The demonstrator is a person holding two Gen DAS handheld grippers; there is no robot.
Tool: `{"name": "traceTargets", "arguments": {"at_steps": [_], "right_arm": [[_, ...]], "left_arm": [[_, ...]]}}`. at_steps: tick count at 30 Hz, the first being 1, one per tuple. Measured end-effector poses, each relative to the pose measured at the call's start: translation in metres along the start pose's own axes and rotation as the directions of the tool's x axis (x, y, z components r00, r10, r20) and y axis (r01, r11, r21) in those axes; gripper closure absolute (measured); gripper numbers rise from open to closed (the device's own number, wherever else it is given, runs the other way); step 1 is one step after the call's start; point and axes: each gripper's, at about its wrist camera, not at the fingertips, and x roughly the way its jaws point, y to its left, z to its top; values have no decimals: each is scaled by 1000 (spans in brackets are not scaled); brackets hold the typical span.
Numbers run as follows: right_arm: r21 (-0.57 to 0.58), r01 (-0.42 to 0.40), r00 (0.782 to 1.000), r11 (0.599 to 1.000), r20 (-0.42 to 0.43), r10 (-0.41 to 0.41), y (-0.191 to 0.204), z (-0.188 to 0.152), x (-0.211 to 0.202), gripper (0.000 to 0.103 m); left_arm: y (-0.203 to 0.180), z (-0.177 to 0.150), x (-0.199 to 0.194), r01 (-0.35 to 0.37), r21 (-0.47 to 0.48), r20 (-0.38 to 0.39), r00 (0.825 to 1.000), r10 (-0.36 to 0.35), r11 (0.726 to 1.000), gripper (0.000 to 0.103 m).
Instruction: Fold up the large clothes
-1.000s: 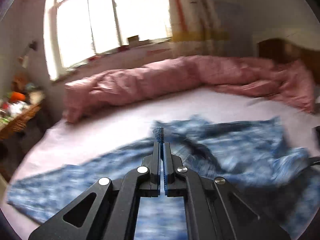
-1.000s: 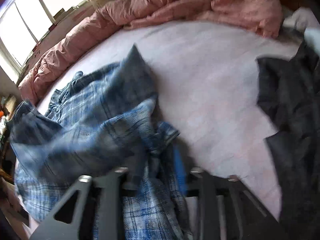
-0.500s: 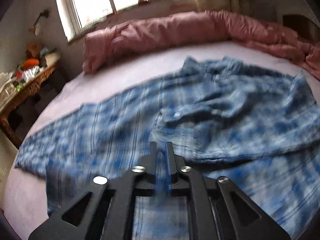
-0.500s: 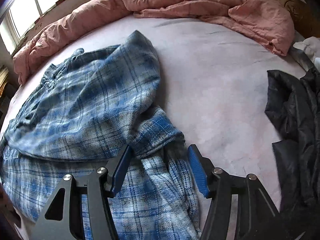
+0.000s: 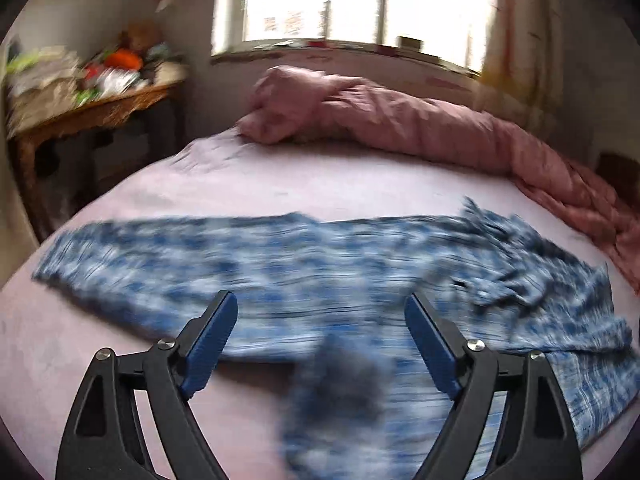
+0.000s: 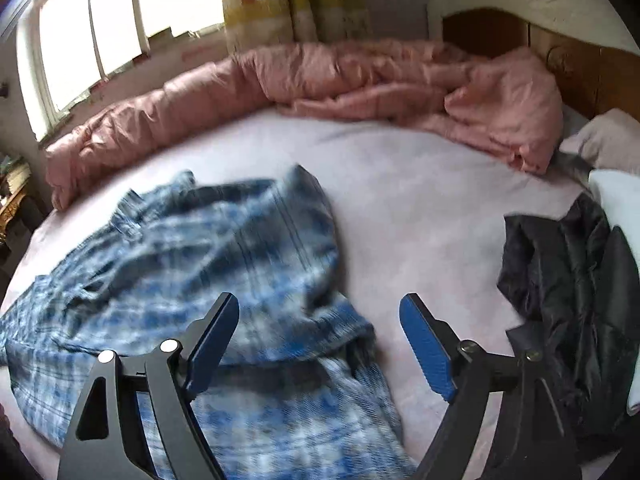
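Observation:
A blue and white plaid shirt (image 5: 320, 264) lies spread on the pale pink bed sheet (image 5: 280, 176), one sleeve stretched out to the left. My left gripper (image 5: 320, 320) is open and empty just above the shirt's near edge. In the right wrist view the same shirt (image 6: 200, 264) lies crumpled at the left, with a folded cuff near the middle. My right gripper (image 6: 320, 328) is open and empty above that cuff. Both views are blurred by motion.
A pink duvet (image 5: 400, 120) is bunched along the far side of the bed under the window; it also shows in the right wrist view (image 6: 320, 76). A black jacket (image 6: 568, 288) lies at the right. A cluttered wooden table (image 5: 92, 104) stands left of the bed.
My left gripper has let go of the shirt fabric and opened wide. My right gripper opened earlier and stays open. Both have drawn back and the shirt now lies on the bed.

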Motion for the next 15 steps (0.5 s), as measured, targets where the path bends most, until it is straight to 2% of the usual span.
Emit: {"name": "traceTargets", "arguments": {"at_steps": [1,3,5,9,10,12,13,15], "right_arm": [[-18,4,1000,1000,2,-4,6,-1,0,19],[-48,14,1000,999,0,-14,16,-2,2,19],[-76,29,1000,997,-2,-29,25,-6,4,19],[-127,26,1000,992,6,-25,43,-11,5,19],[-139,12,1000,990,12,-11,48,-12,4,19],[-152,10,1000,988,24,-6,56,-16,4,19],[-162,24,999,986,42,-17,62,-18,3,19],[-195,46,996,980,78,-32,74,-22,1,19]], "left_arm": [[18,0,3,-7,-37,-15,1000,7,999,9],[55,-1,7,-26,-140,-41,999,20,990,9],[94,-8,16,-54,-262,-89,995,32,963,9],[164,-29,34,-72,-484,-142,990,3,872,10],[179,-34,40,-89,-528,-150,989,11,845,10],[198,-40,48,-83,-581,-136,991,4,810,12],[204,-39,51,-74,-586,-112,994,10,807,12],[207,-36,57,-89,-565,-84,995,49,821,12]]}}
